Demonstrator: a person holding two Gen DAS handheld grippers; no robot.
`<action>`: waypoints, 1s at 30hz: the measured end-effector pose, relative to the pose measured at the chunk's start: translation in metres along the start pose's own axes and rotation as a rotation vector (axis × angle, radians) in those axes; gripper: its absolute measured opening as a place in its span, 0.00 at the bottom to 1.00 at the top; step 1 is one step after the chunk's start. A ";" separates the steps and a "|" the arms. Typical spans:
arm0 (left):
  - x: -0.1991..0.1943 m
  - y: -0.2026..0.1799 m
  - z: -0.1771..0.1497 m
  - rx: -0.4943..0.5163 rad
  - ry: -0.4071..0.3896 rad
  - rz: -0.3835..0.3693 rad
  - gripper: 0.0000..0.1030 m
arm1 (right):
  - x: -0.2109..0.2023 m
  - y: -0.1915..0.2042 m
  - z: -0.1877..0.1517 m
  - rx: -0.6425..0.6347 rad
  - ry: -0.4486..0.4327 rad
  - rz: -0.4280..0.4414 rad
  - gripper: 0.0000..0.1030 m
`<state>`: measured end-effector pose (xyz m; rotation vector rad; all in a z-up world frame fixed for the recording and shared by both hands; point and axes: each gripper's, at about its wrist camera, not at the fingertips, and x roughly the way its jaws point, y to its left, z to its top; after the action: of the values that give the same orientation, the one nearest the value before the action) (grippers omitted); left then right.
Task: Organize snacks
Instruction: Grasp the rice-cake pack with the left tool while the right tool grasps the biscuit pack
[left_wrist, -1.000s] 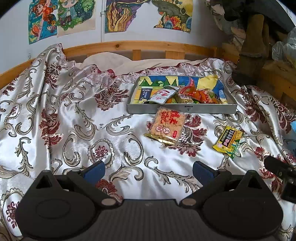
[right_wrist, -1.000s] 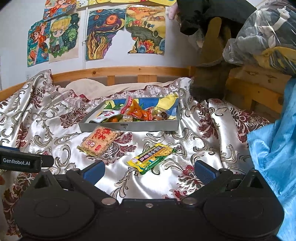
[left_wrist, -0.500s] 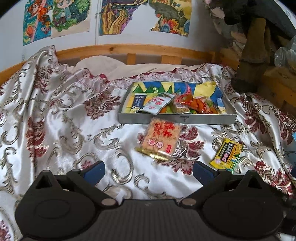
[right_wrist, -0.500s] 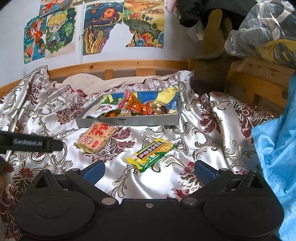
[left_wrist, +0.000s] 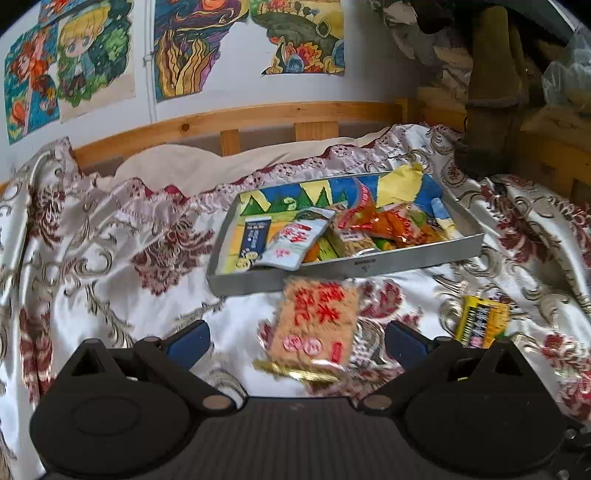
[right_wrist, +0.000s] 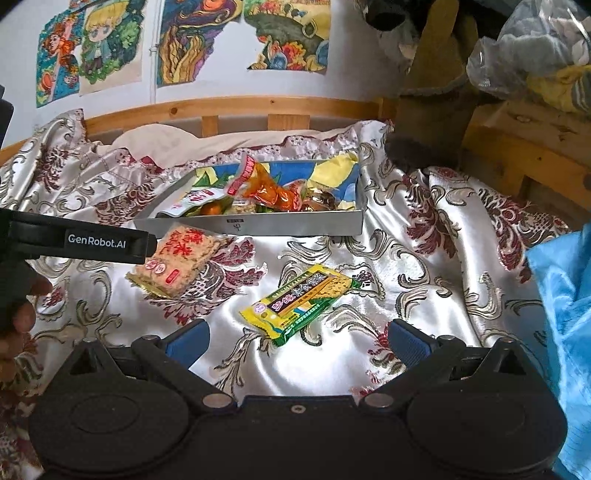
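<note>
The bed cover (right_wrist: 406, 266) is shiny, soft and full of folds, so it could bunch up between the fingers when a gripper goes down for a flat packet, and then the cloth gets pinched and not the snack. The packets are thin and slippery too, so one could slide away or slip out on the way to the tray (right_wrist: 258, 225). The tray is already piled high at its right end, so a new packet could push one out over the rim. The left gripper (left_wrist: 297, 338) is wide open and holds nothing; the orange cracker packet (left_wrist: 317, 325) lies on the cover between its fingers, just in front of the tray's near wall. I cannot tell if a finger touches it. The right gripper (right_wrist: 297, 338) is wide open and empty too. The yellow and green bar (right_wrist: 295, 304) lies on the cover ahead of its fingers, near the tray's right corner.
</note>
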<state>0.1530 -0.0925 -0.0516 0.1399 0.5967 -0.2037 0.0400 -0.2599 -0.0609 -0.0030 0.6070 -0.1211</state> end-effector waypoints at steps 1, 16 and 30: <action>0.004 0.001 0.001 -0.003 0.001 -0.004 1.00 | 0.005 0.000 0.001 0.003 0.003 -0.002 0.99; 0.063 0.017 0.009 0.001 0.029 -0.014 1.00 | 0.089 0.006 0.017 0.016 0.092 -0.018 0.99; 0.099 0.014 0.000 0.085 0.052 -0.094 1.00 | 0.137 0.004 0.017 0.102 0.127 -0.043 0.95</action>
<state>0.2367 -0.0939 -0.1069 0.2005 0.6477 -0.3175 0.1613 -0.2726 -0.1249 0.0908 0.7273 -0.1948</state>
